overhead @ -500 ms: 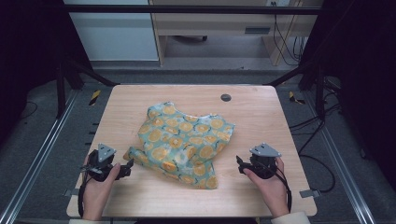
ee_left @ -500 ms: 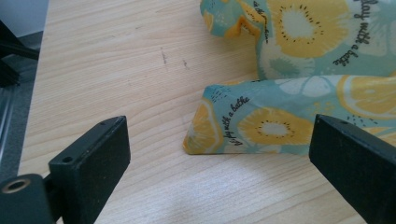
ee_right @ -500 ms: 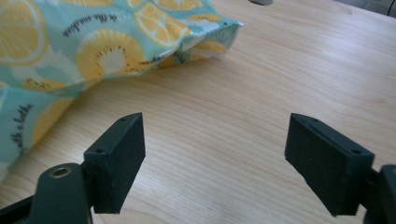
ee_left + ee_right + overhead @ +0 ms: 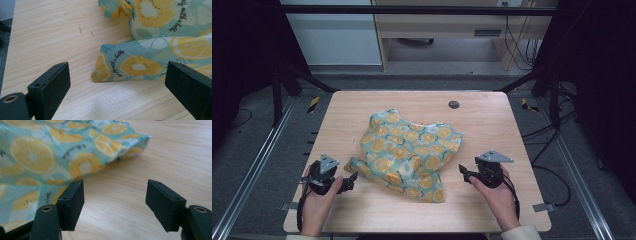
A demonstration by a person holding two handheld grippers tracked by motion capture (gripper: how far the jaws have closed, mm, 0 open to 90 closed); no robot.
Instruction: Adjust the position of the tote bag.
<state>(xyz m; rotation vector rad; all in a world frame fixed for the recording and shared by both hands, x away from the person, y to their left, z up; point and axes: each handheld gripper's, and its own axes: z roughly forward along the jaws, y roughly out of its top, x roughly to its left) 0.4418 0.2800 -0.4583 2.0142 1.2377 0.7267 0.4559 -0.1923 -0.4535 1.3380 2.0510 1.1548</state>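
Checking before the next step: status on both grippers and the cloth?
Left gripper open, at cloth corner. Right gripper open, beside cloth edge, not touching. Cloth crumpled mid-table. Nothing in the way.

Garment (image 4: 409,152) mid-table (image 4: 492,120), between left gripper (image 4: 351,180) and right gripper (image 4: 465,173).

A: What carries everything here?

B: A pale wooden surface (image 4: 362,107) with rounded corners and visible grain.

A: And what lies on it?

B: A crumpled teal cloth printed with orange slices (image 4: 409,150), spread near the middle, flat against the wood. Toward the far edge sits a small dark round disc (image 4: 454,104), possibly a cable hole cover.
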